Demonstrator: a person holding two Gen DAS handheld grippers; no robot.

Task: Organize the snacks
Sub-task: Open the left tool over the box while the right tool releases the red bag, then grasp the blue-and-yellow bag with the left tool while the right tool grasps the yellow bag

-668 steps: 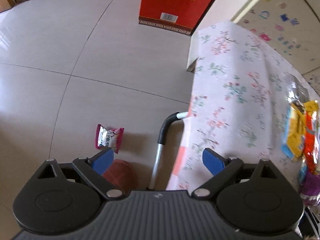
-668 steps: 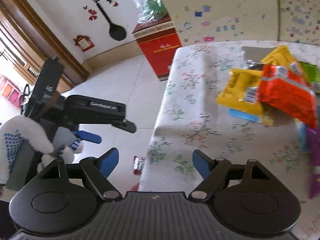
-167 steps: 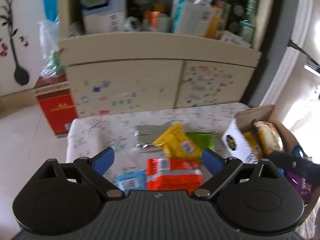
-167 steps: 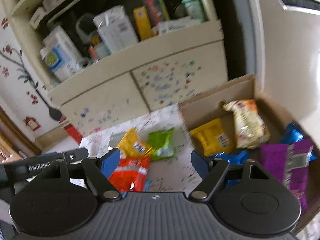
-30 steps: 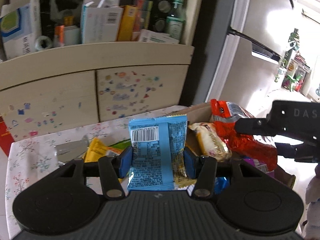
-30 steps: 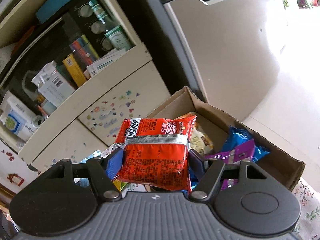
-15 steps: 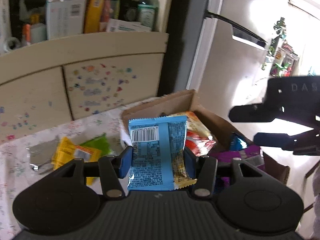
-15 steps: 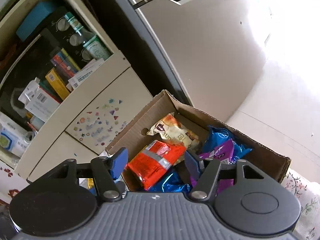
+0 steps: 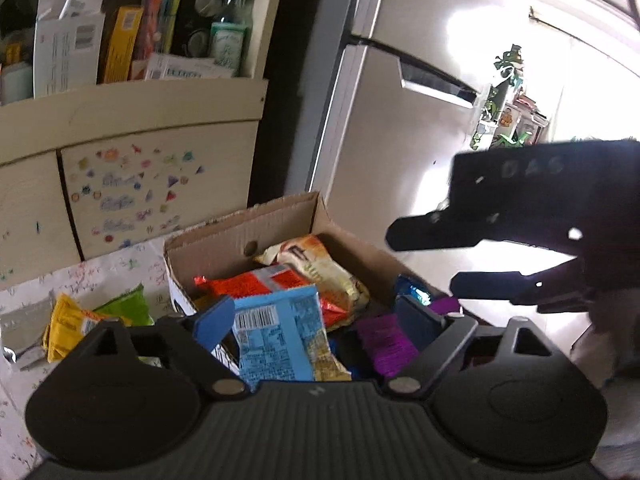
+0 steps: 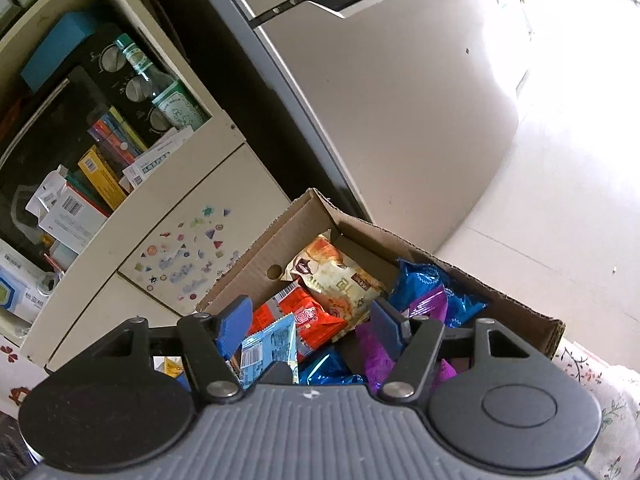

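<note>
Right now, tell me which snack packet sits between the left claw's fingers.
The light blue packet with the barcode: it sits between the open left claw, whose jaws have just opened. The red packet and purple packet lie in the cardboard box.

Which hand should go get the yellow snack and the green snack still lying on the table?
Probably the left. The left gripper has just opened, dropping the blue packet into the box, and the yellow snack and green snack lie on its side.
</note>
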